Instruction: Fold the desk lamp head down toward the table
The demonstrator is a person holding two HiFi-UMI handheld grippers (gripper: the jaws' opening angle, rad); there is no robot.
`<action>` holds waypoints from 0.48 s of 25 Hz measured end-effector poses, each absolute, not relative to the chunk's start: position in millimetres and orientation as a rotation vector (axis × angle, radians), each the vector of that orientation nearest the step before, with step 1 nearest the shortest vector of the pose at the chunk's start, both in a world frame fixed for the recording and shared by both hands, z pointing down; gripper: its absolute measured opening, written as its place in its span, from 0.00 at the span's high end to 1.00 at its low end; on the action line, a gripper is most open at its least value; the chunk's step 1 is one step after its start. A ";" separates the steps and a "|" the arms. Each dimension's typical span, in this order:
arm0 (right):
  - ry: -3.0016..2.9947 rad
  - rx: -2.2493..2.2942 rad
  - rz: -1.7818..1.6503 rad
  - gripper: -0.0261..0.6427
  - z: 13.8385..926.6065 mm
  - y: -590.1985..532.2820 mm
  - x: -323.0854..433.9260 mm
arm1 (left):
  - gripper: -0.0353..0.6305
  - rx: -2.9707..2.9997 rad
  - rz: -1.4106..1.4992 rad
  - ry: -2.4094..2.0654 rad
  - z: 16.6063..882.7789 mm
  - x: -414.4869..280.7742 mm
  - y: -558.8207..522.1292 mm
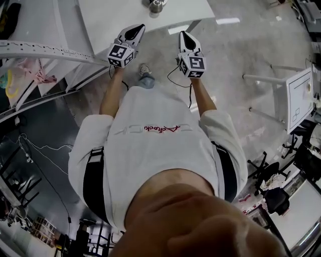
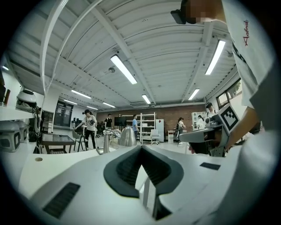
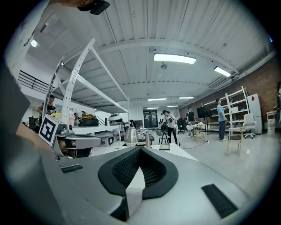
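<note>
Facing white table [image 1: 115, 20] bearing desk lamp [image 1: 156, 5]; left tongs [image 1: 139, 27], right tongs [image 1: 182, 35] closed, empty; glossy floor [image 1: 235, 50].

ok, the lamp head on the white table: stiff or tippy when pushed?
Probably rigid: the lamp head looks like a metal cone. Likely slippery: it shines. Tipping unclear: what it stands on is too small to make out.
</note>
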State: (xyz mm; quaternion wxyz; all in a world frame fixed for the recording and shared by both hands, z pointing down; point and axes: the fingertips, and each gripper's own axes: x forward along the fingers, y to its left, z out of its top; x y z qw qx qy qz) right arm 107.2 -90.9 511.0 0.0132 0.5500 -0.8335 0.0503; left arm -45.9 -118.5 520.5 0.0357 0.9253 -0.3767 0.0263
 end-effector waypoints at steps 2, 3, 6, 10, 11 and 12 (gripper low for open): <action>-2.602 1.712 0.155 0.95 511.6 -79.8 104.9 | 0.91 2.841 0.076 -1.168 520.1 -47.3 -105.8; -2.602 1.710 0.152 0.95 511.9 -74.1 103.4 | 0.91 2.839 0.070 -1.173 519.5 -48.3 -99.7; -2.607 1.700 0.143 0.95 512.7 -59.1 98.3 | 0.91 2.834 0.056 -1.190 519.2 -52.7 -83.0; -2.610 1.687 0.121 0.95 510.9 -44.8 94.9 | 0.91 2.818 0.034 -1.212 518.8 -55.8 -65.7; -2.611 1.683 0.113 0.95 510.4 -41.8 94.1 | 0.91 2.816 0.030 -1.214 519.0 -55.7 -61.8; -2.611 1.679 0.108 0.95 510.3 -39.0 93.3 | 0.91 2.814 0.030 -1.215 519.6 -55.1 -58.2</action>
